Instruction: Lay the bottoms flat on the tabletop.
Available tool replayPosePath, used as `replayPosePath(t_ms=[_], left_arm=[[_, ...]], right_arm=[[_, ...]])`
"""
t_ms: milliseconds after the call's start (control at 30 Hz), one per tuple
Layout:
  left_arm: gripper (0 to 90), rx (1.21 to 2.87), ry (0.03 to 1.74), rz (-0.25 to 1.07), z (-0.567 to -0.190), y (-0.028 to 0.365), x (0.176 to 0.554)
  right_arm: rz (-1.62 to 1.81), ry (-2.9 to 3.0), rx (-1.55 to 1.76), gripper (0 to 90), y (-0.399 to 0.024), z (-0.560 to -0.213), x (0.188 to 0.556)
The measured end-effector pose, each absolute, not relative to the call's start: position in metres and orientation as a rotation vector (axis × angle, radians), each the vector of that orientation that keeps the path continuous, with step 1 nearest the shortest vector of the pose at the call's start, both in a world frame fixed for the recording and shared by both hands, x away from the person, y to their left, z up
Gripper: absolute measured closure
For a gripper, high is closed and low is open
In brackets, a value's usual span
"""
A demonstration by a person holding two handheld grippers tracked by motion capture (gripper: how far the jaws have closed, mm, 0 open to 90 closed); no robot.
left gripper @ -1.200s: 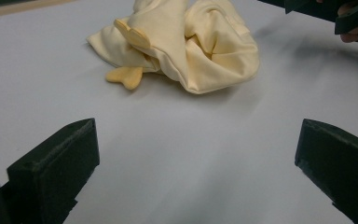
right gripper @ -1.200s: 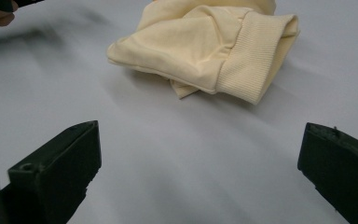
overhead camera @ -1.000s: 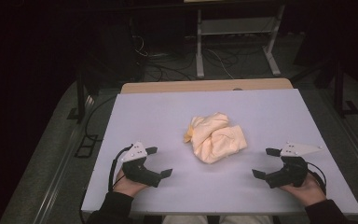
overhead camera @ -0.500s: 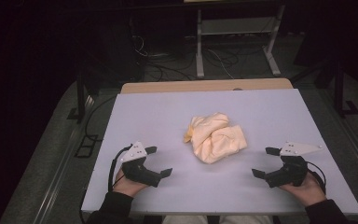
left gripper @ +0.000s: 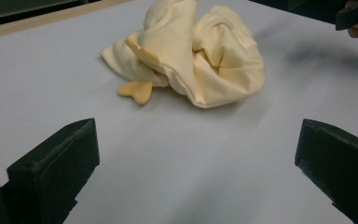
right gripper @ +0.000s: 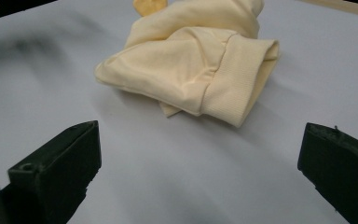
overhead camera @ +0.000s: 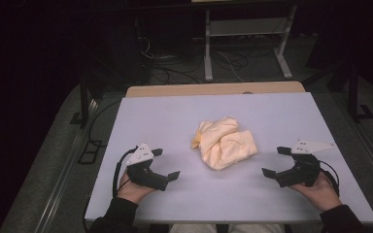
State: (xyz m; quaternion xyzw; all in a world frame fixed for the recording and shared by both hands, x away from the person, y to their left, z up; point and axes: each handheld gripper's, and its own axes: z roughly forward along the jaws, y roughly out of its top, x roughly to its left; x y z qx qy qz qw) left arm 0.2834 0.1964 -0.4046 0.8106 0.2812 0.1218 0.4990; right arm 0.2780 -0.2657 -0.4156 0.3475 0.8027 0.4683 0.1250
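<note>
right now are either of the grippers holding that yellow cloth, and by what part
Nothing is held. The left gripper and right gripper both have their jaws wide open with bare table between them, and the crumpled yellow cloth lies apart from both.

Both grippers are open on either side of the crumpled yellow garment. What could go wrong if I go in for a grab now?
The yellow garment lies bunched in layers, so the left gripper may pinch several folds at once and lift a lump rather than an edge. The ribbed cuff faces the right gripper; gripping it alone could drag the whole bundle across the smooth white tabletop. Low jaws may scrape that surface.
</note>
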Motion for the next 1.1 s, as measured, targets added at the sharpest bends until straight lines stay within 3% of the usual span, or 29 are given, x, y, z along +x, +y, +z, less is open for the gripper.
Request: replayPosePath(t_ms=[1100], left_arm=[[0.0,1.978,0.641,0.33,-0.363,0.176,0.331]], right_arm=[[1.306,2.383,1.016,0.0,-0.254,-0.38,0.323]])
